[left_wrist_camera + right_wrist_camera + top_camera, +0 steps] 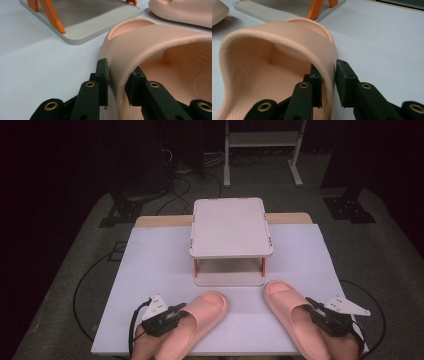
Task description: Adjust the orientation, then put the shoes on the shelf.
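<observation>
A white two-tier stand (231, 227) with orange legs is set at the middle of the white-covered bench (150, 265). Two pink slippers are laid near the bench's front edge, toes angled toward the stand. The left slipper (200, 317) is clamped at its outer strap edge by the left gripper (175, 312), and the right slipper (290, 312) likewise by the right gripper (315, 309).

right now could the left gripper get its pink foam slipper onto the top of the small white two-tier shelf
Probably yes. The left gripper is shut on the strap of the left pink foam slipper, and the flat top of the white two-tier shelf is bare, with open table between them. The slipper would need lifting over the shelf's front edge.
</observation>
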{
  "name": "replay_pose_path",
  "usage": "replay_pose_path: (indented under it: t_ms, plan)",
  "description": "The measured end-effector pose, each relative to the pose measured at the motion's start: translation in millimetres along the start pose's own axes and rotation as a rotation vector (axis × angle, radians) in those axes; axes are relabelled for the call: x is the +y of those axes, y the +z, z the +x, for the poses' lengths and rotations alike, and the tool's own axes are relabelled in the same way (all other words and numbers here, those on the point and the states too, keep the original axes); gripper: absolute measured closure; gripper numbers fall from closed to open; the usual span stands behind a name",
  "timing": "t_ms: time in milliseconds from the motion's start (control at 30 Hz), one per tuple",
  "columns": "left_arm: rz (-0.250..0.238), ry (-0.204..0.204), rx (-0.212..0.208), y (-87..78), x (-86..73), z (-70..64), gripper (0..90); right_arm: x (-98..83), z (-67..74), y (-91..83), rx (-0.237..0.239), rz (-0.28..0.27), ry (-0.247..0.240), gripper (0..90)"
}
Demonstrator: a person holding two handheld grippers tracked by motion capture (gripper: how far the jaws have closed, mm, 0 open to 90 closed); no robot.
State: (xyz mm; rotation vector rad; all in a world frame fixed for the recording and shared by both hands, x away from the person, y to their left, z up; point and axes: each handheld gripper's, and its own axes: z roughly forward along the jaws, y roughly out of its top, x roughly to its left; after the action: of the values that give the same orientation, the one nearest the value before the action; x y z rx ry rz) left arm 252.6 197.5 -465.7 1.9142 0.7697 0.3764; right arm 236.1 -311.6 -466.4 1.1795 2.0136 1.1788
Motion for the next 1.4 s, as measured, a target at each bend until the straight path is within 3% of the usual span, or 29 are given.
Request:
replay_pose_path:
  t_ms: [333,767,1133,1400]
  plan:
    - [-0.055,-0.040,-0.032,-14.2,3.6,3.5,77.6,2.0,1.6,-15.4,-0.001,-0.038,0.018,79.7]
    - [-0.108,-0.049,-0.023,-26.3,9.9,6.2,77.8,11.8,5.0,-26.4,0.034,-0.089,0.025,79.8]
    - [-0.174,-0.045,-0.010,-46.3,31.4,11.5,77.9,28.0,12.3,-38.1,0.062,-0.132,0.021,79.8]
    - [-0.180,-0.020,-0.009,-54.6,46.6,12.9,77.9,44.7,17.6,-44.8,0.087,-0.157,-0.002,79.8]
